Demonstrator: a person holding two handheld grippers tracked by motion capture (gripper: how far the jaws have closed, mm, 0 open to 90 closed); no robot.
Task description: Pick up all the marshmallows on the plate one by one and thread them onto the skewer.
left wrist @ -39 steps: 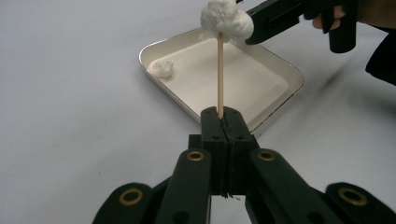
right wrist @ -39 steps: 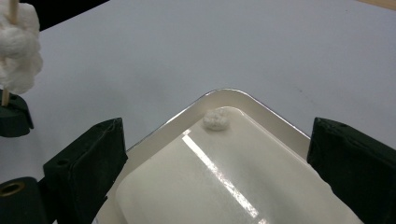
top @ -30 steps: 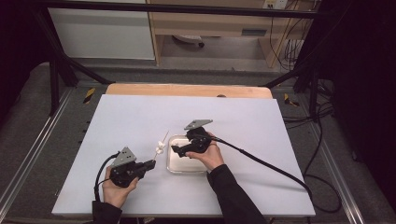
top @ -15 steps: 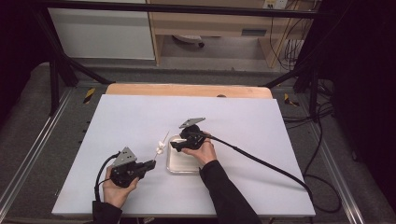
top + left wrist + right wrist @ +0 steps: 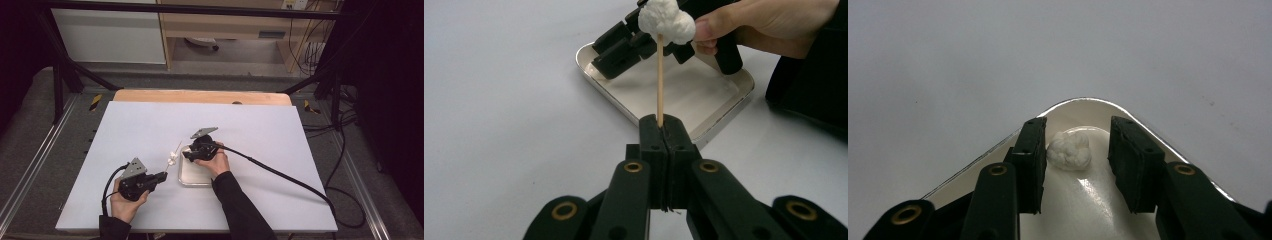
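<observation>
My left gripper is shut on a thin wooden skewer that carries a white marshmallow-like lump at its far end. In the high view this gripper sits at the front left of the table, and the skewer points away toward the back. A shallow metal tray lies just to its right. My right gripper reaches over the tray's far left corner. Its jaws stand open around a second white lump lying inside the tray corner, close to the left finger.
The table top is a plain white sheet with a wooden strip along its far edge. The right gripper's black cable trails across the table to the right front. Metal frame rails run along both sides.
My right gripper has shifted a little left over the tray toward its corner. The left gripper and its skewer have stayed in place.
</observation>
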